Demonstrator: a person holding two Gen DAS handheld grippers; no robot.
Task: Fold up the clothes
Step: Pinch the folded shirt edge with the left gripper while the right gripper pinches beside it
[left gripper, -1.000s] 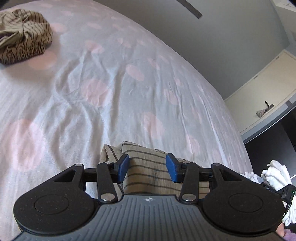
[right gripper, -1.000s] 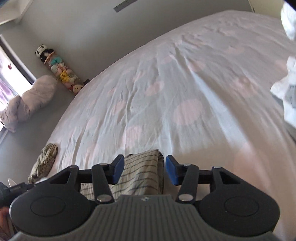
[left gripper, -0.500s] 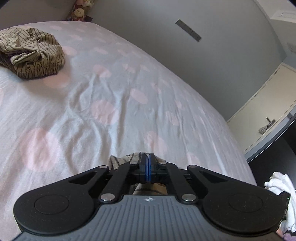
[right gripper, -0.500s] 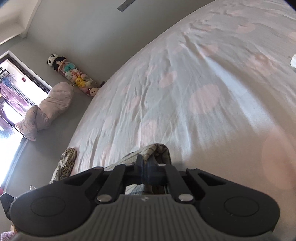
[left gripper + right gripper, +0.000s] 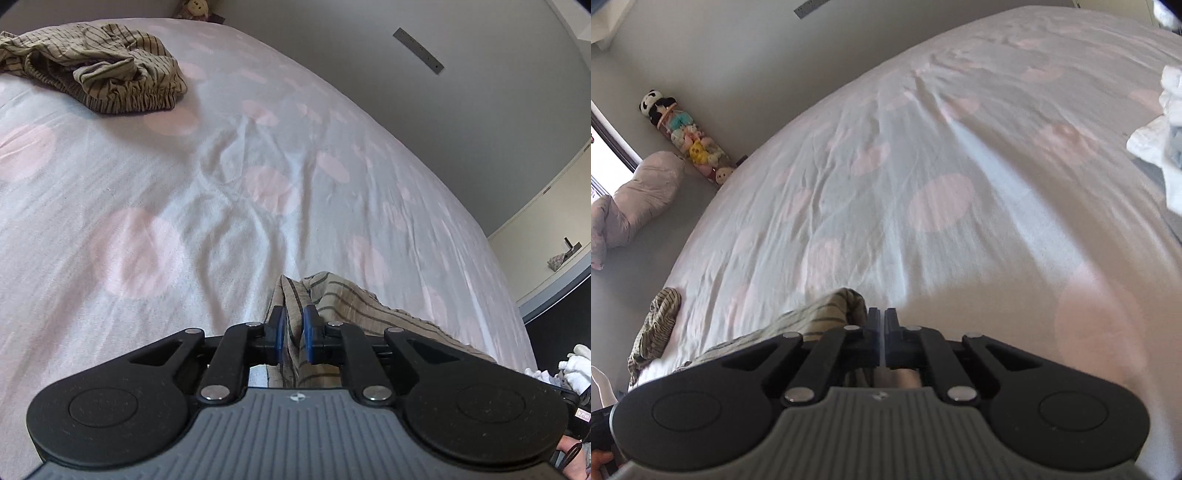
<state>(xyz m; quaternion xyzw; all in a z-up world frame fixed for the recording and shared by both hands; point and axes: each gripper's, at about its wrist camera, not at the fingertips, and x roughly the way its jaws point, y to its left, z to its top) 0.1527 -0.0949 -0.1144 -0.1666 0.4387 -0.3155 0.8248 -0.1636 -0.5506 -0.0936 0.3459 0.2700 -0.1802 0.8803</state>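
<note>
On the pink-spotted bed sheet (image 5: 155, 206), the left gripper (image 5: 293, 330) pinches a fold of the striped garment (image 5: 343, 306), its jaws just eased slightly apart, while the right gripper (image 5: 882, 339), jaws closed, clamps the garment's other edge.

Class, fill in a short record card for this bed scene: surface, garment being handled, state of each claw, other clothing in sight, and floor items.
surface: white bedsheet with pale pink spots, wrinkled
garment handled: beige cloth with dark stripes, bunched on the sheet's near edge
left claw: pads pinching a fold of the striped cloth
right claw: shut, striped cloth bunched against its left side
other clothing: crumpled beige striped garment further up the bed; white clothes at right
floor items: tube of soft toys, pale pillow
</note>
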